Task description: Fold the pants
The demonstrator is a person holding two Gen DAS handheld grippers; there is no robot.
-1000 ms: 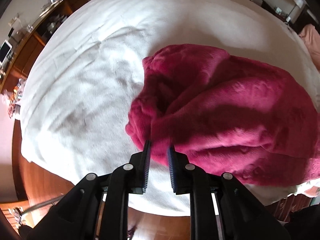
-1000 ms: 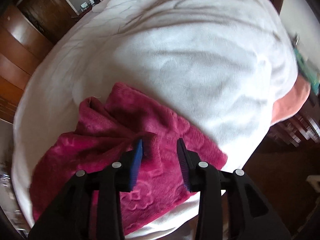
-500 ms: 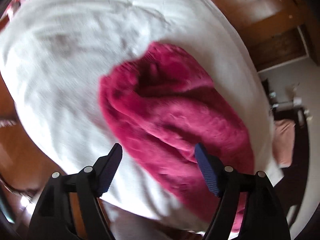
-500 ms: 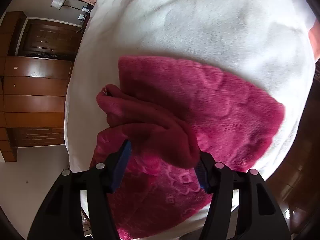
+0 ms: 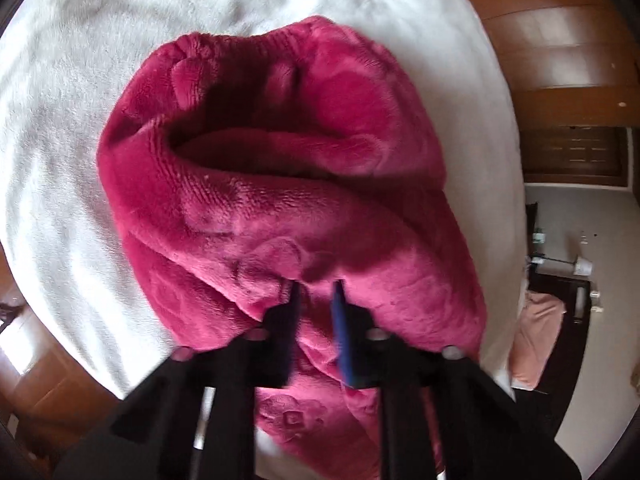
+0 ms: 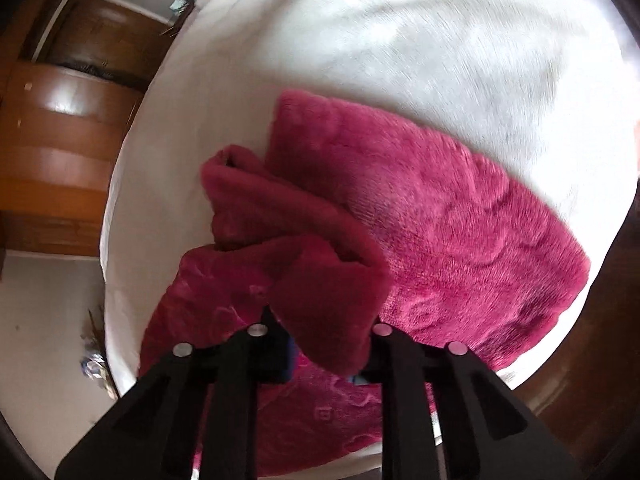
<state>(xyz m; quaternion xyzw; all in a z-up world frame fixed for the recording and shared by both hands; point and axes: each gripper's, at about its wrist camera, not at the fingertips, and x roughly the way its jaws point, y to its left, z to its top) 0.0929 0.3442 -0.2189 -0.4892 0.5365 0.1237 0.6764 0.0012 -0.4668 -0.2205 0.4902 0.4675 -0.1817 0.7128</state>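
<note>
The pants (image 5: 288, 184) are magenta fleece with an embossed pattern, lying bunched on a white bed cover (image 5: 60, 128). In the left wrist view my left gripper (image 5: 316, 292) has its jaws close together, pinching a fold of the pants near their lower edge. In the right wrist view the pants (image 6: 440, 240) lie partly flat, with a thick fold lifted over my right gripper (image 6: 324, 344). Its fingertips are hidden under that fold, and the fabric sits between the jaws.
The white bed cover (image 6: 400, 40) spreads around the pants. Brown wooden wardrobe doors (image 6: 60, 120) and pale floor (image 6: 40, 320) lie to the left in the right wrist view. A pink cloth (image 5: 536, 340) and a dark stand show at the right in the left wrist view.
My left gripper went from wide open to closed on a fold of the pants. My right gripper lifted a fold, which now covers its fingertips. Both cameras swung over the bed.
</note>
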